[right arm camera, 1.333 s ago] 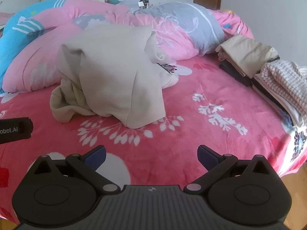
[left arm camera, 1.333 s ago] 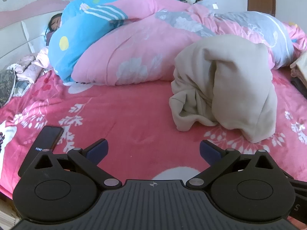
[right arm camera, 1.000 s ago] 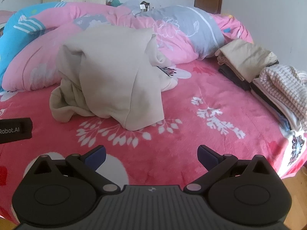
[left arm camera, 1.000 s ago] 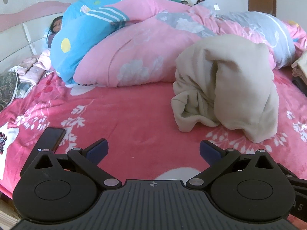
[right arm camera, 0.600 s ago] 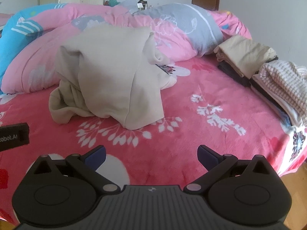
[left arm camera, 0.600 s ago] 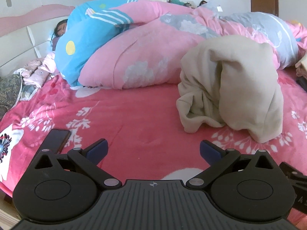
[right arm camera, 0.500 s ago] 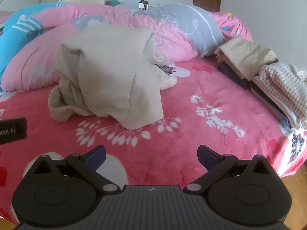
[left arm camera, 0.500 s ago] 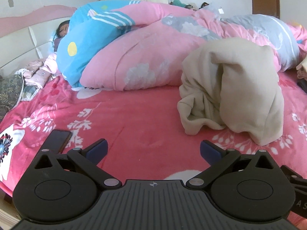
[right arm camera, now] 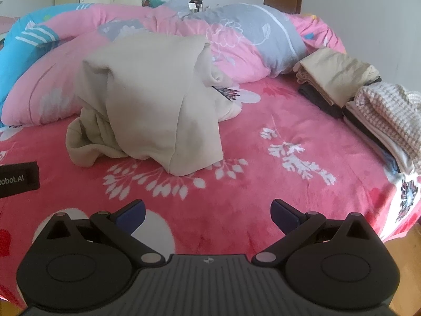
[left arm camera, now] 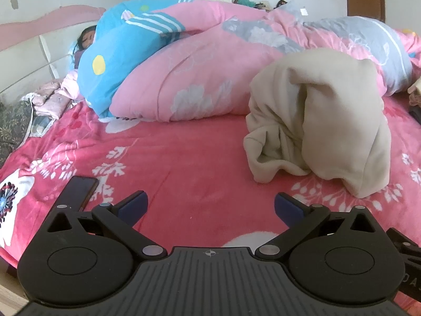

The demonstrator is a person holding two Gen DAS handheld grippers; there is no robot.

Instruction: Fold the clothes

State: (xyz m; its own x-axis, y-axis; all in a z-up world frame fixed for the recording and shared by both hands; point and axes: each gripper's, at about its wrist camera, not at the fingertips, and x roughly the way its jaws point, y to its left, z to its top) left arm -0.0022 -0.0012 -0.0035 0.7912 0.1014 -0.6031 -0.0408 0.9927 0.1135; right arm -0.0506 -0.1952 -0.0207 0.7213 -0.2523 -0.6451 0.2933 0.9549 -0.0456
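A crumpled beige garment [left arm camera: 326, 115] [right arm camera: 152, 100] lies heaped on the red floral bedspread [left arm camera: 184, 152] [right arm camera: 263, 158], leaning against the rolled quilt. My left gripper [left arm camera: 210, 206] hovers open over the bedspread, near the bed's front edge, with the garment ahead to its right. My right gripper [right arm camera: 208, 212] is open too, empty, with the garment ahead and slightly left. Neither gripper touches the cloth.
A pink, blue and grey quilt [left arm camera: 200, 60] [right arm camera: 236, 34] runs along the back; a person lies under it at the far left. A black phone [left arm camera: 76, 192] lies near the left fingers. Folded clothes [right arm camera: 339, 79] and a checked stack [right arm camera: 389, 115] sit at the right edge.
Both cameras drifted only slightly; the left view shifted a little so the garment sits further right. Both grippers stayed open and the garment has not moved.
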